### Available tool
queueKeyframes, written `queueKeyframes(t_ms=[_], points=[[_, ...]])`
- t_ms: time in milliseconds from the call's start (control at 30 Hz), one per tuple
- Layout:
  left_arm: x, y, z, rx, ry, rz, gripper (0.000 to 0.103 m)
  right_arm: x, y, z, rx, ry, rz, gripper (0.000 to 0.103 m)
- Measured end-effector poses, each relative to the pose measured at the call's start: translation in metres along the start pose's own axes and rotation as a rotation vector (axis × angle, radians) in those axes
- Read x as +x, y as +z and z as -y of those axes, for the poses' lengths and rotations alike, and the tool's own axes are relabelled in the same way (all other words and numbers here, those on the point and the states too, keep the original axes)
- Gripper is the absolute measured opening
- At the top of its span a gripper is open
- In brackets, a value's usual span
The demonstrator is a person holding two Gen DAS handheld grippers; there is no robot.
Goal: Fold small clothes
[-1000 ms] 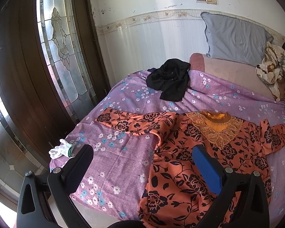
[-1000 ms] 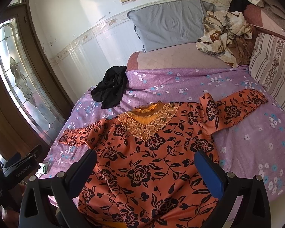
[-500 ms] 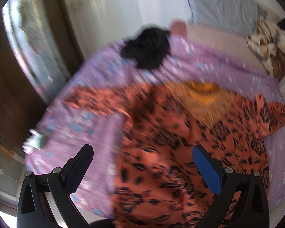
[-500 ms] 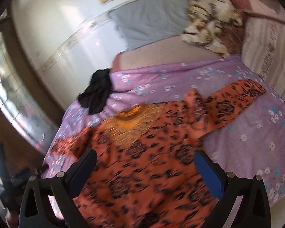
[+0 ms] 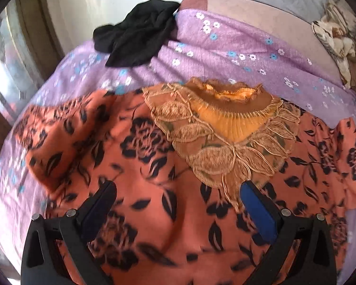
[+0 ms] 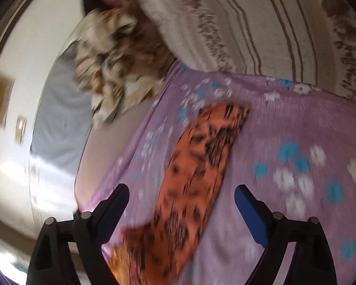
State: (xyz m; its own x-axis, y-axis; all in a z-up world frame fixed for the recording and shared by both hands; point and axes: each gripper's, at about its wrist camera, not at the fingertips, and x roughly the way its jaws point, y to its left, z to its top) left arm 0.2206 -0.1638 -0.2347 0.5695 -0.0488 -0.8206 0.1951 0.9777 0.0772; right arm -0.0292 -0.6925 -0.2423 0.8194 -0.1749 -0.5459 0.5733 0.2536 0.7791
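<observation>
In the left wrist view the left gripper (image 5: pixel 178 190) is seen nearest, its jaws spread wide with nothing pinched between them. It is held over the blouse (image 5: pixel 154 178), an orange garment printed with black flowers, which is spread flat on the sheet (image 5: pixel 225 45). Whether the fingers (image 5: pixel 256 204) touch the cloth cannot be told. Just beyond the right finger the gold lace collar (image 5: pixel 230 137) is laid out, with the neck opening at its far edge. The blouse's left sleeve (image 5: pixel 59 128) is stretched out to the left, somewhat rumpled, and its other sleeve is seen at the right edge. Farther off, a black garment (image 5: pixel 137 38) is bunched on the far left part of the purple flowered sheet, well apart from the blouse. Past the sheet a bare strip of pink mattress (image 5: pixel 261 16) is shown, and at the far right a crumpled brown-and-cream cloth (image 5: pixel 339 38).

In the right wrist view, much blurred and rolled to one side, the right gripper (image 6: pixel 181 198) is seen nearest. Its jaws are closing, yet are parted well, and the blouse's right sleeve (image 6: pixel 201 166) is framed between them without being pressed by either pad. The sleeve is laid straight on the sheet, its cuff pointing away. Beyond it the brown-and-cream cloth and a striped cushion (image 6: pixel 261 23) are found, and to the left a grey pillow (image 6: pixel 59 118) against the white wall
</observation>
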Motion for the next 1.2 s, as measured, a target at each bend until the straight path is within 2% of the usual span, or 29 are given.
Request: queueKeyframes(t_ms=[100, 233, 367, 400, 433, 467, 500, 667, 867, 1033, 1200], points=[[0.008, 0.007, 0.005, 0.033, 0.0, -0.004, 0.103, 0.037, 0.021, 0.021, 0.071, -0.047, 0.021, 0.077], [0.002, 0.015, 0.009, 0.081, 0.04, 0.06, 0.103, 0.068, 0.035, 0.04, 0.145, -0.123, 0.049, 0.07], [0.002, 0.019, 0.006, 0.087, 0.039, 0.081, 0.103, 0.086, 0.042, 0.048, 0.156, -0.179, 0.094, 0.046], [0.005, 0.02, 0.005, 0.086, 0.043, 0.08, 0.103, 0.088, 0.045, 0.049, 0.153, -0.18, 0.106, 0.033], [0.007, 0.021, 0.003, 0.081, 0.049, 0.073, 0.103, 0.09, 0.047, 0.05, 0.154, -0.186, 0.115, 0.026], [0.009, 0.022, 0.001, 0.075, 0.051, 0.066, 0.103, 0.091, 0.049, 0.051, 0.156, -0.186, 0.121, 0.012], [0.01, 0.023, -0.001, 0.067, 0.051, 0.063, 0.103, 0.09, 0.05, 0.053, 0.162, -0.179, 0.118, 0.007], [0.002, 0.03, -0.019, 0.009, 0.056, 0.085, 0.103, 0.059, 0.036, 0.032, 0.11, -0.071, 0.166, 0.006], [-0.018, 0.042, -0.047, -0.031, 0.095, 0.146, 0.103, 0.009, 0.002, -0.041, -0.029, 0.077, 0.154, 0.006], [-0.03, 0.052, -0.095, -0.126, 0.149, 0.172, 0.103, -0.017, -0.063, -0.125, -0.163, 0.199, 0.096, 0.006], [-0.037, 0.057, -0.163, -0.263, 0.23, 0.169, 0.103, -0.02, -0.158, -0.207, -0.292, 0.307, -0.003, 0.006]])
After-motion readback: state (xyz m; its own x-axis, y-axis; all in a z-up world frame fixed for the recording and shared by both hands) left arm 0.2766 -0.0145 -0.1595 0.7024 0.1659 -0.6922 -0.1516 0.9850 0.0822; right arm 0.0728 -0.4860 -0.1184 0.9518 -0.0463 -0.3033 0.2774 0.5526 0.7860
